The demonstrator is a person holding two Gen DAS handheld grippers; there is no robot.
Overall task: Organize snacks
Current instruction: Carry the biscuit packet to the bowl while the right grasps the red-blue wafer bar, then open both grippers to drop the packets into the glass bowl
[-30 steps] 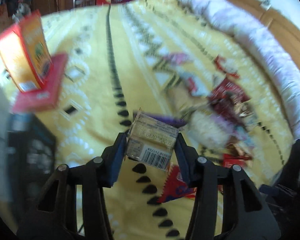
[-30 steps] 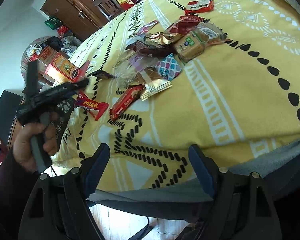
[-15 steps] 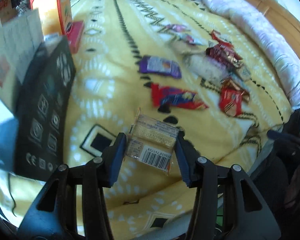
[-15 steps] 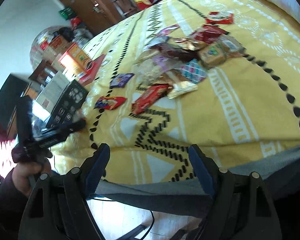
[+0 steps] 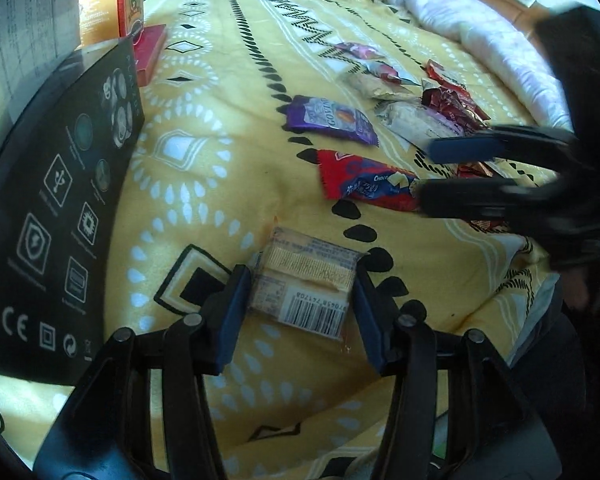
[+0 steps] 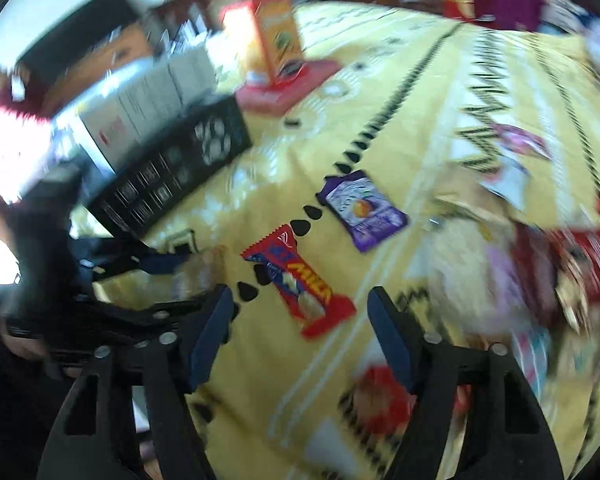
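Left gripper (image 5: pixel 302 300) jaws opening around biscuit pack (image 5: pixel 306 280), which lies on yellow bedspread (image 5: pixel 220 184); pad contact unclear. Right gripper (image 6: pixel 300 316) empty, closing above red bar (image 6: pixel 300 280), apparently not touching.

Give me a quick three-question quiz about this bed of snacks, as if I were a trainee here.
1. True or false: the cracker packet with the barcode sits between the fingers of the left gripper.
2. Which lies nearest in front of the right gripper? A) purple packet B) red packet C) orange carton
3. Fill in: the big box printed with white icons is ___ in colour.

Key: 1 true, and those jaws are opening just now. 2 B; those jaws are closing, with nothing gripped between them. 3 black.
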